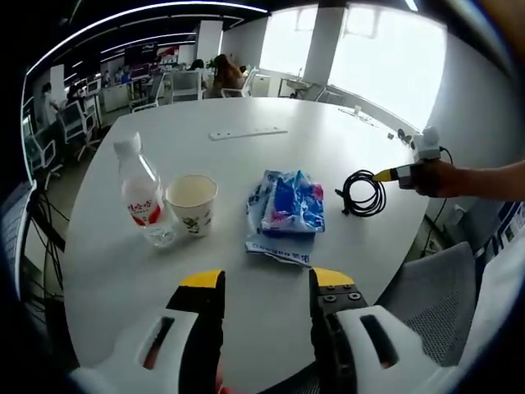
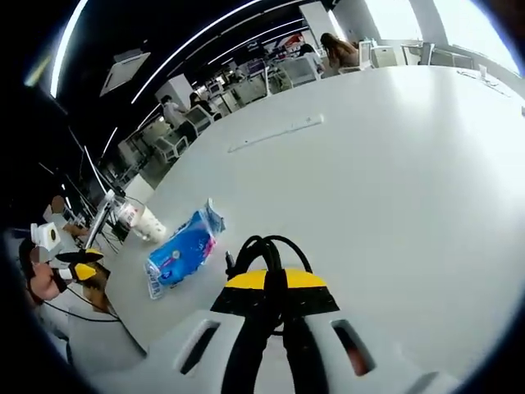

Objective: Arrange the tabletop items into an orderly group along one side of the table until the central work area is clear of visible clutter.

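Right gripper (image 2: 276,289): yellow-tipped jaws closed together on the coiled black cable (image 2: 267,250), whose loops stand up just ahead of the tips. The same gripper (image 1: 408,173) is seen from the left gripper view, far right at the table edge, touching the cable coil (image 1: 363,193), with the person's forearm behind it.

Left gripper (image 1: 265,283): jaws well apart, nothing between them, hovering over bare white round tabletop (image 1: 246,172) at the near edge.

Outward from the left gripper: the blue-and-white soft plastic tissue pack (image 1: 285,209) lies just ahead, slightly right of the jaws. Ahead-left stand a white paper cup with a leaf print (image 1: 191,203) and a clear plastic water bottle with a red label (image 1: 141,193), the two touching or nearly so. From the right gripper the tissue pack (image 2: 182,251) is to the left of the cable, the bottle and cup farther left near the edge.

Beyond, a flat white power strip (image 1: 248,132) lies alone toward the far side.

Progress, as judged: early to middle. Bottle and cup already form a pair; tissue pack near them, not aligned. Cable is gripped but well apart from the group. The power strip is left in the middle-far area. Remaining: bring cable, pack and strip to one side.
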Motion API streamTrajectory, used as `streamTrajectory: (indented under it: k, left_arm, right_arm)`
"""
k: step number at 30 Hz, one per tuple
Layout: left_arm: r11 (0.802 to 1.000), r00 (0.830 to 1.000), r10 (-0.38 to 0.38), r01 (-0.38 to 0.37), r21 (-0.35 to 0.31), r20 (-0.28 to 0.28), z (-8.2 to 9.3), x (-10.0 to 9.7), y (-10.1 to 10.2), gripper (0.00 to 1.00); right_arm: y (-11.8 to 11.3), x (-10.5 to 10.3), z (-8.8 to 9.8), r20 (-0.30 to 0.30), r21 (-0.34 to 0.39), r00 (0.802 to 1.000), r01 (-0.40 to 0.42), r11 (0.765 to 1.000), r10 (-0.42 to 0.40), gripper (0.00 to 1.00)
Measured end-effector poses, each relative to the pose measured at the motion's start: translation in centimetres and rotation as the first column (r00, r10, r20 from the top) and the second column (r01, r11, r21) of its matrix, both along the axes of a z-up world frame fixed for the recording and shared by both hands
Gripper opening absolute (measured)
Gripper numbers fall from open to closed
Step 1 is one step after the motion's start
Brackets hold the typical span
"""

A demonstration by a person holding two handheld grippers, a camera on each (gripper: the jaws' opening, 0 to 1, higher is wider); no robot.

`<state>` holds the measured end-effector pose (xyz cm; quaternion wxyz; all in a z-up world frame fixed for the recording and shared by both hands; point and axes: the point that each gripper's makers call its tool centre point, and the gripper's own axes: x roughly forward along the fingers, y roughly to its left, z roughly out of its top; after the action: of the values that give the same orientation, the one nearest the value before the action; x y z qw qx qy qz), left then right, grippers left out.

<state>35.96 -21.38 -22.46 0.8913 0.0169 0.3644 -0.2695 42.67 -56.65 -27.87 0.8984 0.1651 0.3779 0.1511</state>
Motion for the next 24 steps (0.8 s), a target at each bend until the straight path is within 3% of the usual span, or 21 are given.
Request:
streamTrajectory:
  k: [24]
  left_arm:
    - [0.999, 0.999, 0.034, -0.034, -0.012, 0.007, 0.3, 0.1, 1.1, 0.40]
  right_arm:
    - [0.0, 0.1, -1.1, -0.060, -0.066, 0.998, -0.028, 0.997, 0.024, 0.04]
